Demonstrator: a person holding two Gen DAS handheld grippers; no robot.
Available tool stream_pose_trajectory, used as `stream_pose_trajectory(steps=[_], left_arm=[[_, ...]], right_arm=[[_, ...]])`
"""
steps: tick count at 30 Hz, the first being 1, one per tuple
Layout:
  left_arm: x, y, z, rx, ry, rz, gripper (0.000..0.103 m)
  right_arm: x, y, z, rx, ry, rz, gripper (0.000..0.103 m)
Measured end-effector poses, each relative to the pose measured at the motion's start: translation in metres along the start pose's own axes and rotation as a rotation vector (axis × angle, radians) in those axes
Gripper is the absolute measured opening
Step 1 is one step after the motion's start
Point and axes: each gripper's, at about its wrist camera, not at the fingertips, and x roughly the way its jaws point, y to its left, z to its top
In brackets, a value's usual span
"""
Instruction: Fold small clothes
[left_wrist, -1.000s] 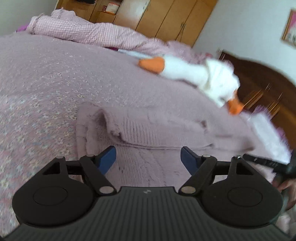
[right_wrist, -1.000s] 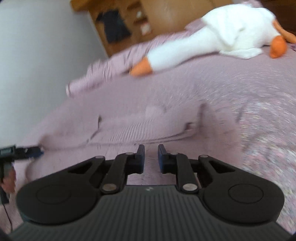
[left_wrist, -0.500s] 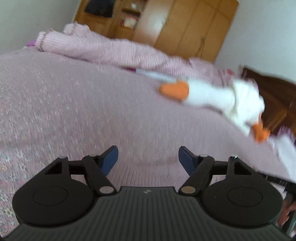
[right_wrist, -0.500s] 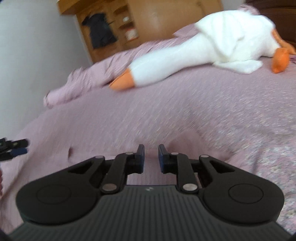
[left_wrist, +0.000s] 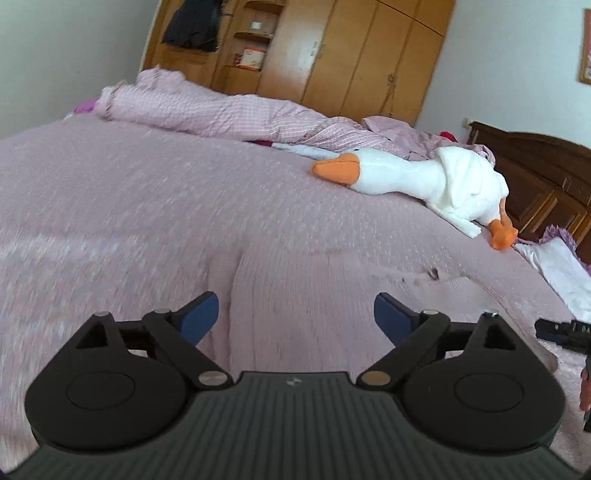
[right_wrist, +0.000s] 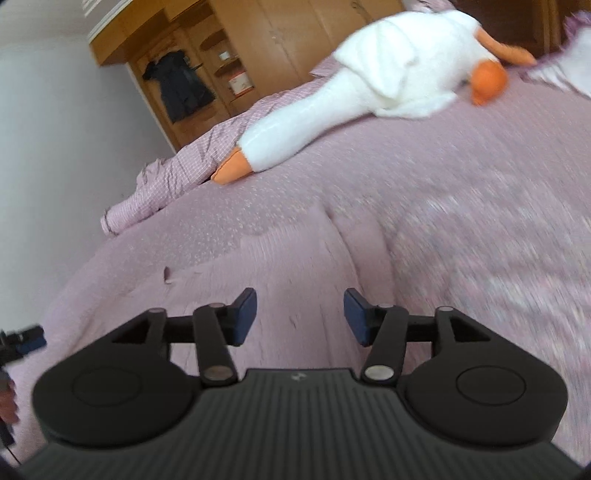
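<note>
A pale pink knitted garment (left_wrist: 314, 280) lies spread on the pink bedspread, blurred by motion, and shows again in the right wrist view (right_wrist: 295, 266). My left gripper (left_wrist: 295, 317) hovers over its near part, open wide with nothing between its blue pads. My right gripper (right_wrist: 300, 316) is open too, empty, above the garment's other side. The tip of the right gripper (left_wrist: 561, 328) pokes in at the right edge of the left wrist view, and the left gripper (right_wrist: 22, 338) shows at the left edge of the right wrist view.
A white plush goose (left_wrist: 417, 177) with orange beak and feet lies further up the bed. A rumpled pink checked duvet (left_wrist: 221, 110) runs along the far side. Behind stand a wooden wardrobe (left_wrist: 351, 55) and dark headboard (left_wrist: 535, 173). A white pillow (left_wrist: 557, 269) sits at right.
The right gripper has opened from shut. Both views have tipped up and pulled back, so the folded garment of a second ago now lies low and blurred under the fingers.
</note>
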Motion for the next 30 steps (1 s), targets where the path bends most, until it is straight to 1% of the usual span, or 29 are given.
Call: stream_pose_trajectory(steps=[3,6,8,10,11,13,15,16,17,18,20,21,22,24,26,27,28,30], left_arm=[[-0.014,0.003,-0.019,-0.039,0.010,0.009,0.097],[-0.016,0.006,-0.029,-0.063,0.012,0.030,0.097],[-0.010,0.007,-0.029,-0.062,0.042,0.048,0.097],[-0.006,0.007,-0.026,-0.057,0.040,0.065,0.097],[-0.004,0.006,-0.025,-0.053,0.035,0.061,0.097],[0.000,0.006,-0.023,-0.043,0.037,0.068,0.097],[0.003,0.006,-0.024,-0.033,0.042,0.089,0.097],[0.005,0.008,-0.023,-0.033,0.042,0.098,0.097],[0.005,0.009,-0.023,-0.035,0.048,0.103,0.097],[0.006,0.010,-0.022,-0.036,0.054,0.103,0.097],[0.005,0.012,-0.020,-0.041,0.047,0.102,0.097],[0.006,0.013,-0.019,-0.044,0.043,0.105,0.097],[0.006,0.014,-0.019,-0.046,0.043,0.109,0.097],[0.008,0.014,-0.020,-0.045,0.053,0.111,0.097],[0.009,0.013,-0.020,-0.036,0.059,0.119,0.097],[0.009,0.012,-0.021,-0.032,0.059,0.123,0.097],[0.009,0.011,-0.020,-0.028,0.059,0.122,0.097],[0.010,0.009,-0.018,-0.024,0.056,0.119,0.097]], right_arm=[[-0.011,-0.013,-0.016,0.052,-0.027,-0.003,0.059],[-0.007,-0.022,-0.018,0.083,-0.005,-0.029,0.059],[-0.003,-0.033,-0.016,0.155,0.014,-0.025,0.059],[0.001,-0.044,-0.017,0.226,0.022,0.002,0.058],[0.005,-0.047,-0.017,0.240,0.033,0.013,0.058],[0.007,-0.044,-0.017,0.210,0.026,0.003,0.057],[0.001,-0.034,-0.014,0.142,-0.025,-0.060,0.058],[-0.003,-0.029,-0.012,0.105,-0.060,-0.074,0.058],[-0.006,-0.025,-0.010,0.060,-0.089,-0.055,0.058],[-0.006,-0.021,-0.008,0.034,-0.095,-0.030,0.058],[-0.001,-0.016,-0.005,-0.003,-0.071,0.020,0.058],[0.003,-0.015,-0.006,-0.016,-0.063,0.030,0.056],[0.009,-0.015,-0.008,-0.020,-0.048,0.030,0.052],[0.024,-0.016,-0.013,-0.024,0.004,-0.004,0.047],[0.027,-0.019,-0.015,0.005,-0.018,-0.005,0.044],[0.026,-0.019,-0.014,0.022,-0.023,0.002,0.023],[0.025,-0.019,-0.012,0.022,-0.023,0.009,0.010],[0.021,-0.015,-0.013,-0.006,-0.027,0.011,0.010]])
